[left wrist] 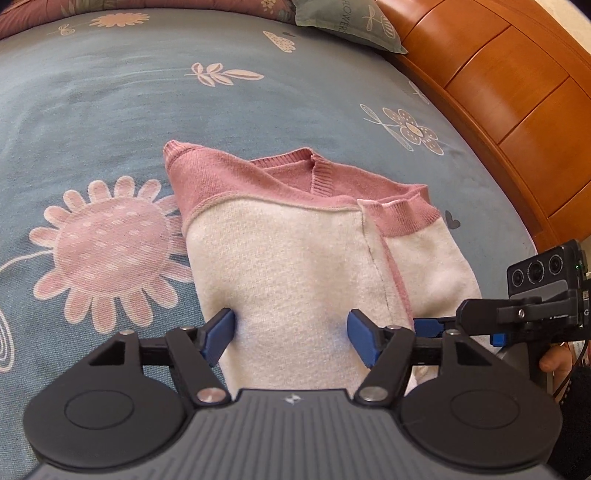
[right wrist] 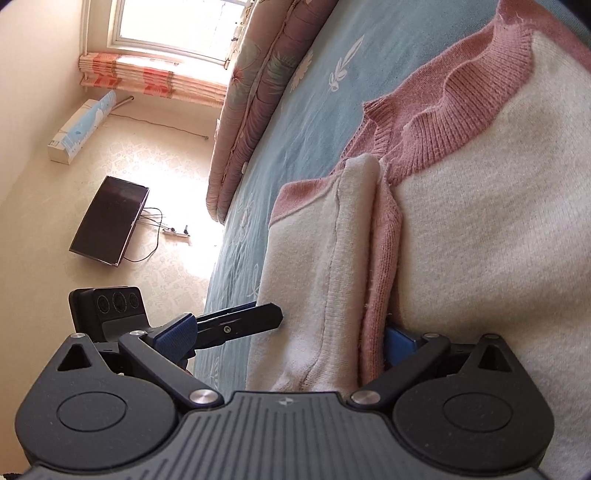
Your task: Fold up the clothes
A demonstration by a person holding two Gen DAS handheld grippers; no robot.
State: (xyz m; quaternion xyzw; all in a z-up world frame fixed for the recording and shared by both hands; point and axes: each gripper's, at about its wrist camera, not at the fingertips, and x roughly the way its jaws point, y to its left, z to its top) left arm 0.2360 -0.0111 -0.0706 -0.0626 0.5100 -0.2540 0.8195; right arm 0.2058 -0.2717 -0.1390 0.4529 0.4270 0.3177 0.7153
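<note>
A cream and pink knit sweater (left wrist: pixel 295 251) lies partly folded on the blue floral bedspread (left wrist: pixel 110 110), collar pointing away. My left gripper (left wrist: pixel 291 336) is open, its blue pads on either side of the sweater's near edge, low over the cloth. My right gripper (right wrist: pixel 288 339) is open and turned on its side around the folded sleeve and side edge of the sweater (right wrist: pixel 332 277); one pad (right wrist: pixel 397 338) is tucked under a layer, the other pad (right wrist: pixel 177 336) is clear of the cloth. The right gripper also shows in the left wrist view (left wrist: pixel 443 326), at the sweater's right edge.
A wooden headboard (left wrist: pixel 498 92) runs along the right with a grey-green pillow (left wrist: pixel 351 22) at the far end. A rolled quilt (right wrist: pixel 251 110) lies along the bed's far edge. Beyond are the floor, a dark screen (right wrist: pixel 109 221) with cables, and a window.
</note>
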